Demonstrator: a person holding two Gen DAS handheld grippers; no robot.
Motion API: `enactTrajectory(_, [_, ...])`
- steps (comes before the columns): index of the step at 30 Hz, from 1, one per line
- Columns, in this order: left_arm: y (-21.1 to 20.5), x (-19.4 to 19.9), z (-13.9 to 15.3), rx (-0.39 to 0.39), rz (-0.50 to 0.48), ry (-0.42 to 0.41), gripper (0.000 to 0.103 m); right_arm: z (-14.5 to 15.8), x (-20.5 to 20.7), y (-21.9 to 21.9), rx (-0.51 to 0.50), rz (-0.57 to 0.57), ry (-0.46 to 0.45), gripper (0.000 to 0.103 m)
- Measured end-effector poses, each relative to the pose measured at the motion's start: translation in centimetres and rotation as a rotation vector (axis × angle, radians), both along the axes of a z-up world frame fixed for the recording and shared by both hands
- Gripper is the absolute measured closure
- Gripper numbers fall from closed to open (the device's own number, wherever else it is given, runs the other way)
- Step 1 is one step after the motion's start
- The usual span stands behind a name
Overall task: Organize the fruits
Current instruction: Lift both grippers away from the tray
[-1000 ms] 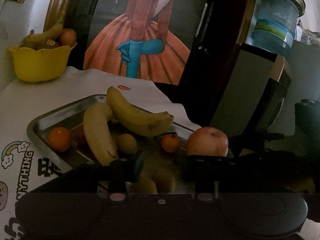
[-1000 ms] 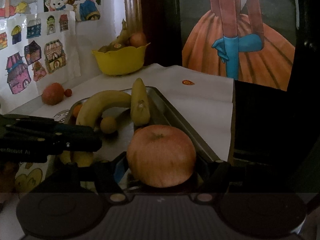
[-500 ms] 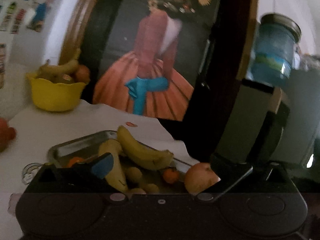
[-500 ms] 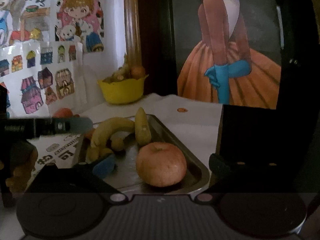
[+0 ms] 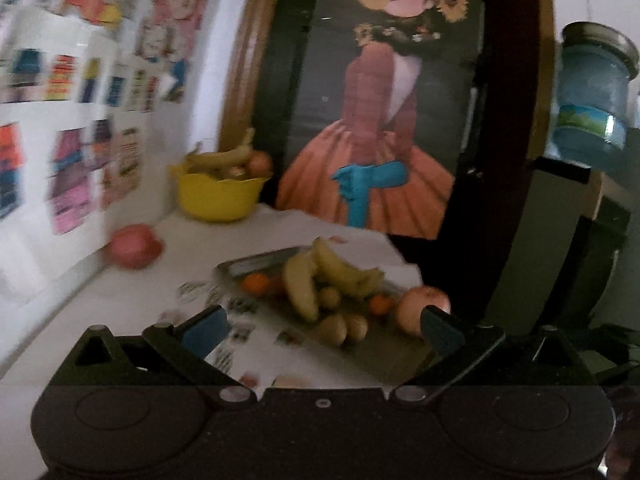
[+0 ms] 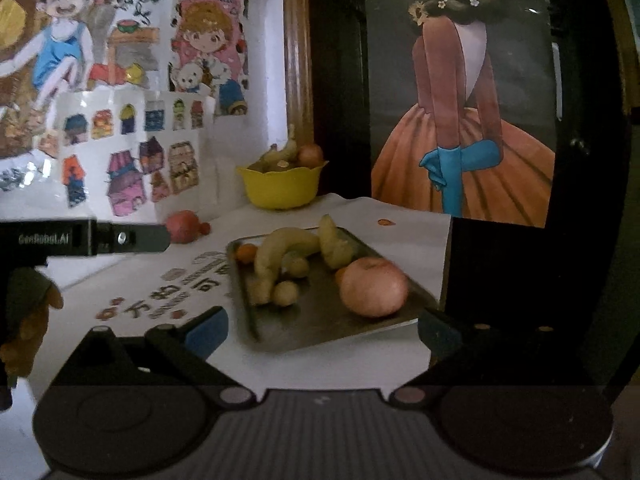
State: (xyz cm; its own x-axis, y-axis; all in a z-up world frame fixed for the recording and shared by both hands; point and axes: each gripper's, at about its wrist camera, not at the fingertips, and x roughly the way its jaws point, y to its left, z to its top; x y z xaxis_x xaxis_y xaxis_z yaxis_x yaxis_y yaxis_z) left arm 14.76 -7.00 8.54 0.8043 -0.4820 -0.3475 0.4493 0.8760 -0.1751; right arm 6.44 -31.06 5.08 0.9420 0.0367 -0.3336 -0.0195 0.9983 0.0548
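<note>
our left gripper [image 5: 322, 326] and right gripper [image 6: 322, 330] both stand with jaws released and empty. the round pinkish apple [image 6: 374, 287] lies in the shallow metal tray [image 6: 320, 334] beside two curved yellow bananas [image 6: 280, 256]. it looks firm, smooth, slippery; we'd clasp its widest middle.

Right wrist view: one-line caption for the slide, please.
Open right gripper faces a metal tray holding an apple, bananas and small fruits; yellow bowl behind.

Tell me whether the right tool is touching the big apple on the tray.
Apart. The right wrist view shows the right tool open, with bare tray between its fingertips and the apple.
</note>
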Motion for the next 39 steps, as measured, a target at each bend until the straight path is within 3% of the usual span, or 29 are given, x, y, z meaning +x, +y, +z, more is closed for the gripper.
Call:
enactTrajectory(10, [4.5, -8.0, -1.1, 0.03, 0.124, 0.079, 0.001, -0.5, -6.6, 2.7, 0.085, -0.014, 0.022, 0.0])
enactTrajectory(22, [8.1, -11.9, -1.8, 0.035, 0.189, 0.078, 0.001, -1.2, -10.3, 6.9, 0.116, 0.015, 0.016, 0.0])
enactTrajectory(30, [8.6, -8.1, -2.5, 0.046, 0.266, 0.129, 0.001, -1.5, -6.6, 7.4, 0.188, 0.04, 0.032, 0.0])
enactTrajectory(36, [7.2, -1.8, -3.0, 0.036, 0.341, 0.116, 0.001, -3.0, -0.3, 5.5, 0.233, 0.027, 0.083, 0.0])
enactTrajectory(39, [5.8, 1.8, -3.1, 0.053, 0.377, 0.176, 0.001, -3.5, 2.7, 3.8, 0.27, 0.1, 0.11, 0.0])
